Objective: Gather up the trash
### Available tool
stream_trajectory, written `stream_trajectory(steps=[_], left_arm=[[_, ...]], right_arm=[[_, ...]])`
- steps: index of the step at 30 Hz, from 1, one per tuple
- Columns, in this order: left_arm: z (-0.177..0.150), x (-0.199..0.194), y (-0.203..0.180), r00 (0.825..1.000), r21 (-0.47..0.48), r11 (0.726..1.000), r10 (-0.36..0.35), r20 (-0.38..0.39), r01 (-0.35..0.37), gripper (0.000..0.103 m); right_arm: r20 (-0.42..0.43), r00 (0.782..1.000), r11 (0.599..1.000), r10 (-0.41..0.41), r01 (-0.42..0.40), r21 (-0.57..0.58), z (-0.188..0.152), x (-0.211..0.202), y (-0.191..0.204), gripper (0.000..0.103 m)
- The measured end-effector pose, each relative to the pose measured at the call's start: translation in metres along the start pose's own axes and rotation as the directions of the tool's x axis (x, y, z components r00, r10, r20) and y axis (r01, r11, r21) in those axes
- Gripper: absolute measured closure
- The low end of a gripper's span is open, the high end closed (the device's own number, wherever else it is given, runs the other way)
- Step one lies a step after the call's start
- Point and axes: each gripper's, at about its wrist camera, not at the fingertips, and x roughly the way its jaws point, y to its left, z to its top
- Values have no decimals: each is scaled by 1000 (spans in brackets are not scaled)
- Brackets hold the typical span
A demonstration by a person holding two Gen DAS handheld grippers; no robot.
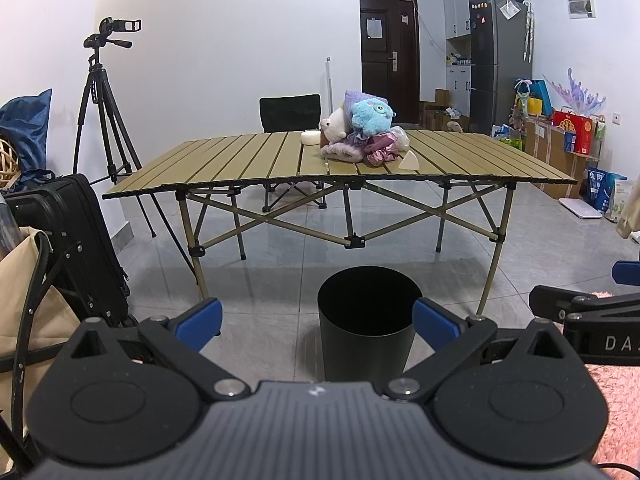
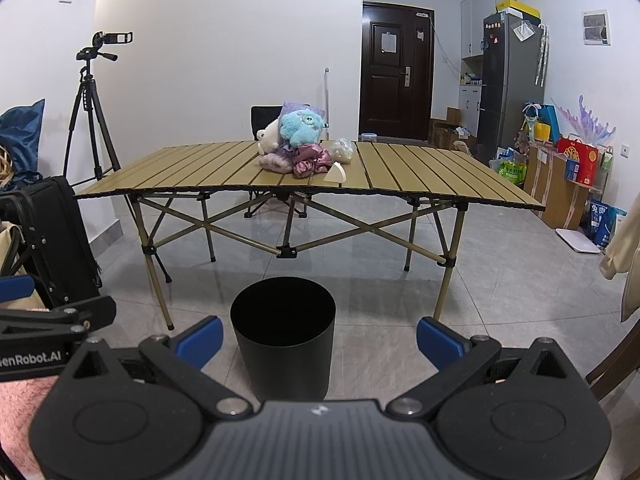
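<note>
Both grippers, the left gripper (image 1: 317,317) and the right gripper (image 2: 319,336), were held with jaws spread wide and empty, low above the floor. A black bin (image 1: 366,322) was seen standing on the tiles before a folding table (image 1: 240,160), where a pile of soft toys (image 1: 362,128) and a cream wedge (image 1: 409,161) were lying.

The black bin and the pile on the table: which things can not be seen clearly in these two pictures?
- Black bin: its inside is dark in both views, so any contents cannot be told; in the left wrist view the left hand-held gripper hides its base.
- Pile on the table: too far and small; the blue plush toy covers what lies behind.
- White round item: left wrist view only, too small to identify.
</note>
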Motion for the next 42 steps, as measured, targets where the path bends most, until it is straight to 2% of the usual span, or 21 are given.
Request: stream_trajectory(steps=[15, 22, 32, 42], left_arm=[[4, 1, -1, 1000, 16, 1000, 3, 15, -3, 0], [15, 14, 0, 1000, 27, 1000, 5, 31, -6, 0], [43, 56, -4, 999, 40, 999, 14, 53, -16, 0], [80, 121, -13, 998, 41, 999, 21, 61, -24, 0]], right_arm=[[6, 1000, 1000, 4, -3, -1, 2, 5, -1, 0], [9, 1000, 1000, 3, -3, -3, 7, 11, -1, 0], [33, 999, 1000, 11, -10, -11, 34, 49, -5, 0], [46, 999, 1000, 10, -10, -4, 77, 117, -15, 0]])
